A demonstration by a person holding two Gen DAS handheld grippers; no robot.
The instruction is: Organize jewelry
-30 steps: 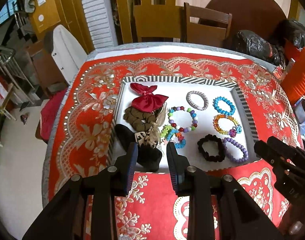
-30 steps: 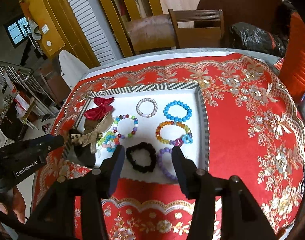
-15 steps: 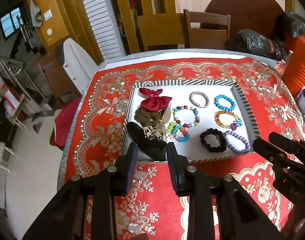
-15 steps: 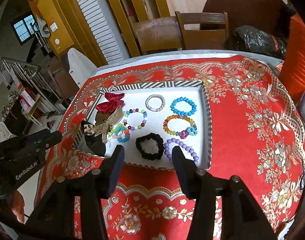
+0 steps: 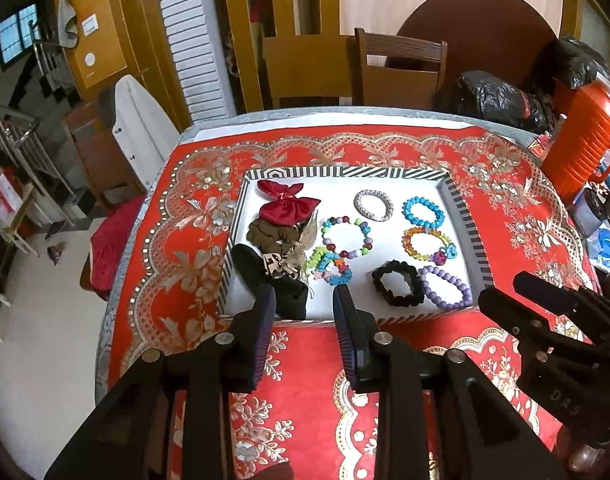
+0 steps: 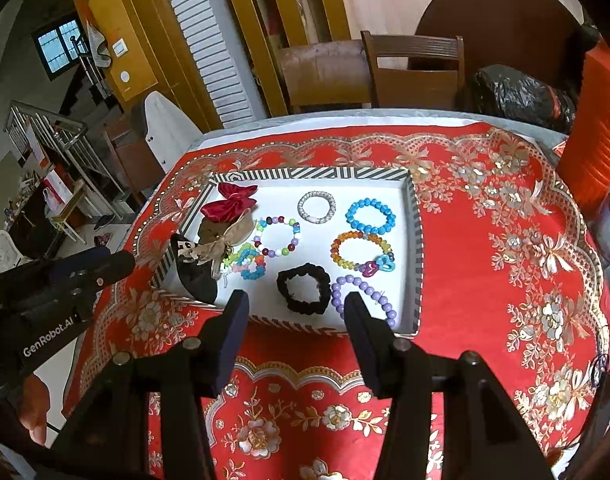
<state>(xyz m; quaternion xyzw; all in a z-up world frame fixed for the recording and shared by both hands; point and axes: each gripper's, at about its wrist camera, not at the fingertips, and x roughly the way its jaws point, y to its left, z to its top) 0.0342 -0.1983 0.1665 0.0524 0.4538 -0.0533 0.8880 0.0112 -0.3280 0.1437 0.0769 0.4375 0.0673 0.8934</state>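
Note:
A white tray with a striped rim [image 5: 345,172] [image 6: 305,172] lies on the red cloth. Along its left side are a red bow [image 5: 289,204], a brown scrunchie [image 5: 265,236], a beige bow [image 5: 301,248] and a black fabric piece [image 5: 281,284]. To the right lie bead bracelets: multicoloured [image 5: 347,236], silver [image 5: 373,205], blue [image 5: 423,212], orange [image 5: 427,244] and purple [image 5: 445,286], plus a black scrunchie [image 5: 397,282] [image 6: 303,288]. My left gripper [image 5: 301,296] hovers over the tray's near edge, jaws apart and empty. My right gripper [image 6: 296,298] stands open and empty there too.
The table wears a red and gold patterned cloth [image 6: 485,280]. An orange ribbed container [image 5: 585,140] and black plastic bags [image 5: 497,100] sit at the far right. Wooden chairs [image 5: 401,68] stand behind the table, and the floor drops away on the left.
Both grippers have drawn back and upward from the tray, so it looks smaller and farther. Neither jaw gap has changed, and nothing in the tray moved.

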